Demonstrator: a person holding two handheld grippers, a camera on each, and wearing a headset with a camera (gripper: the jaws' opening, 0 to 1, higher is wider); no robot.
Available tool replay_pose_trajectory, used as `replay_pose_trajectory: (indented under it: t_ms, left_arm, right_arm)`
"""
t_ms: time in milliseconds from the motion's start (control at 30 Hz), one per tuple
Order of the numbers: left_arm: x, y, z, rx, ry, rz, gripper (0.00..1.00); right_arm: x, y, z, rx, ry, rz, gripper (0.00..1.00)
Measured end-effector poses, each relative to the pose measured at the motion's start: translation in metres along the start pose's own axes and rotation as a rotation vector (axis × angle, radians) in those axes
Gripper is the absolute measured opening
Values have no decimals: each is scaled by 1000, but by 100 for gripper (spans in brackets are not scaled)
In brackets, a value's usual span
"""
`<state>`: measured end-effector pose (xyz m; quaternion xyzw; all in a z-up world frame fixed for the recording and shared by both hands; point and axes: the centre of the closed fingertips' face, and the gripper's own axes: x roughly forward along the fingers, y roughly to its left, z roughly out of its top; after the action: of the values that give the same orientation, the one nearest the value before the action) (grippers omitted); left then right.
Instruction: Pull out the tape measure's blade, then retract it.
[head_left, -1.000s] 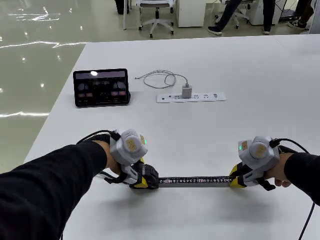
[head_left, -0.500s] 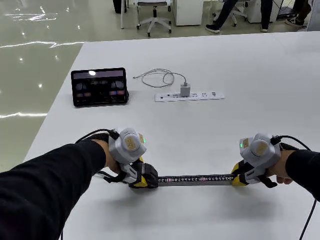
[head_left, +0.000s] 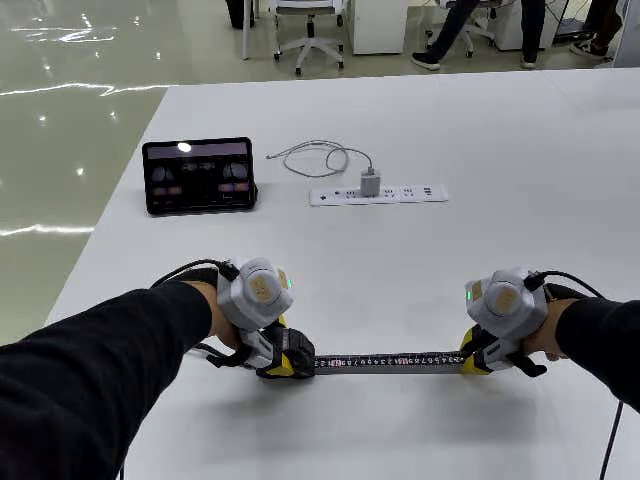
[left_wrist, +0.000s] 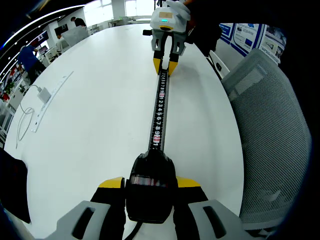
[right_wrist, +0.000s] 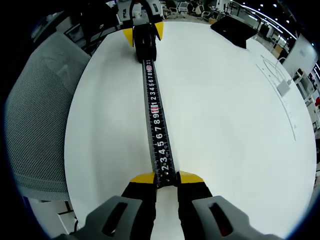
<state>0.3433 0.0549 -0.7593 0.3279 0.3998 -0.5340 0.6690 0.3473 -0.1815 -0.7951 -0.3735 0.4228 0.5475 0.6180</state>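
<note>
My left gripper (head_left: 280, 350) and right gripper (head_left: 472, 355) look the same. Each has a round grey top with a tan square sticker (head_left: 262, 288) and a little green light (head_left: 468, 294). The jaws are black with yellow tips. Thin black cables (head_left: 190, 268) come out the back. My sleeves (head_left: 90, 380) are black.

A dark tablet (head_left: 200, 175) stands far past the left gripper (head_left: 285, 358); a white power strip (head_left: 378, 193) (one plug in it) lies right of it

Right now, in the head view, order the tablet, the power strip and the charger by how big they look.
1. tablet
2. power strip, long but thin
3. charger
All sit similarly far away, so nearness hardly matters.
</note>
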Motion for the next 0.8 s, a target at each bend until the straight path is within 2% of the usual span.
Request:
replay_pose_trajectory:
  t_ms: [133, 433, 567, 800]
  left_arm:
    - [0, 0, 0, -2, -2, -2, 33]
    - [0, 0, 0, -5, -1, 2, 33]
    - [0, 0, 0, -17, 1, 11, 33]
    - [0, 0, 0, -12, 2, 9, 33]
  right_arm:
    - [0, 0, -1, -23, 25, 9, 11]
    - [0, 1, -1, -1, 19, 10, 12]
    - [1, 1, 0, -8, 44, 7, 12]
    - [0, 1, -1, -35, 43, 8, 12]
